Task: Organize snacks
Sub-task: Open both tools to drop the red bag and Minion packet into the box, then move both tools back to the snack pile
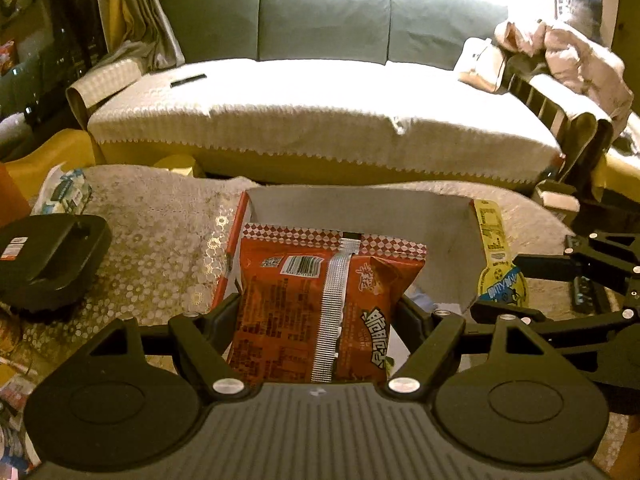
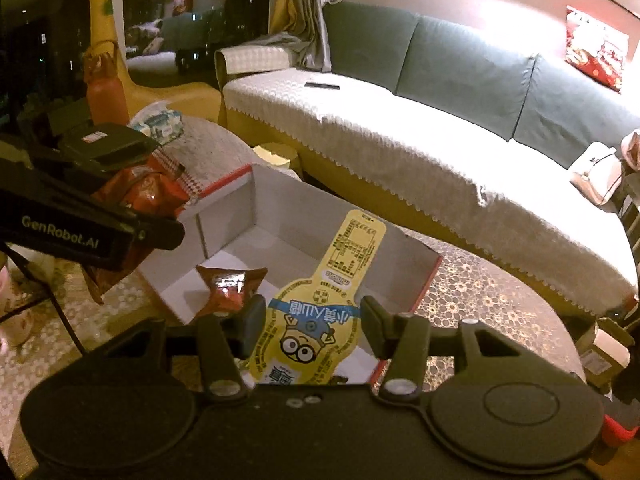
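An open white cardboard box with red outer sides (image 2: 280,216) sits on the lace-covered round surface (image 1: 160,216) in front of the sofa. Inside it, on the white floor, lies a small crumpled red foil snack packet (image 2: 230,286).

The left tongs (image 1: 320,316) grip a large orange-red crisp bag with a silver back seam and a barcode (image 1: 320,300); both pads press its sides, and the bag hangs over the near left part of the box, its chequered top edge pointing toward the far wall. The right tongs (image 2: 314,318) hold a flat yellow snack pack printed with a goggled cartoon figure and a blue band (image 2: 320,312). Its left edge lies against the left pad; whether the right pad touches it is unclear. The pack's long narrow tab reaches out over the box interior.

In the left wrist view, the yellow pack and the right tongs stand just to the right of the box. On the surface to the left rest a black plastic device with a label (image 1: 48,260) and a pale blue tissue pack (image 1: 66,192). Beyond the surface stands a green sofa with a white quilted cover (image 1: 320,120), and a yellow giraffe figure (image 2: 100,32) stands by the dark window.
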`<state>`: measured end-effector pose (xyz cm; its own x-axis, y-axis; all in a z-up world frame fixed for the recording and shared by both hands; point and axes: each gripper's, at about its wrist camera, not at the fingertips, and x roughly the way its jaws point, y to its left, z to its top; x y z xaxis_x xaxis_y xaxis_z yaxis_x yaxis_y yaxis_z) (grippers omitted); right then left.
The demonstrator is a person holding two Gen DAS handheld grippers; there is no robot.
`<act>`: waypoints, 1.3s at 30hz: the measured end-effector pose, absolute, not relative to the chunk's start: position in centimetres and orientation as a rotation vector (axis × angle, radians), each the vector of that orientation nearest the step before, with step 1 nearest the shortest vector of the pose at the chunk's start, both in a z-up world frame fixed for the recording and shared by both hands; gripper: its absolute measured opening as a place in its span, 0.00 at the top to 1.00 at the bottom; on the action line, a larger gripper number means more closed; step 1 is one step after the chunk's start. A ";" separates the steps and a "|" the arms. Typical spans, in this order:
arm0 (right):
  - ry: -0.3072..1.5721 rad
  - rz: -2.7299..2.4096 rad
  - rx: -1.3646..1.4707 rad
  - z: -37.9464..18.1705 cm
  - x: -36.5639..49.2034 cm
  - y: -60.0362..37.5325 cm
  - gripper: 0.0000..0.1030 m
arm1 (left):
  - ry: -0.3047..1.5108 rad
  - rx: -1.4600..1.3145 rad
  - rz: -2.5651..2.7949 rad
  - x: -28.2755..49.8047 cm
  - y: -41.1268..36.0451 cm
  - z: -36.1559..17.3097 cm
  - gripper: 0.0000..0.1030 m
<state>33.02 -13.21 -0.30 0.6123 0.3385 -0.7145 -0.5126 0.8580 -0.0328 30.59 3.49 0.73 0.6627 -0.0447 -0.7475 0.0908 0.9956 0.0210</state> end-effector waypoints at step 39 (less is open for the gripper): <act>0.928 0.534 -0.215 -4.7 35.9 -12.2 0.35 | 0.965 0.092 -0.048 32.5 2.6 -3.5 0.23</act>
<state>35.90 -12.19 -4.69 0.4818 0.3439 -0.8060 -0.5246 0.8499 0.0491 32.52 2.65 -3.46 0.5684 0.0003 -0.8228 0.0815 0.9951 0.0568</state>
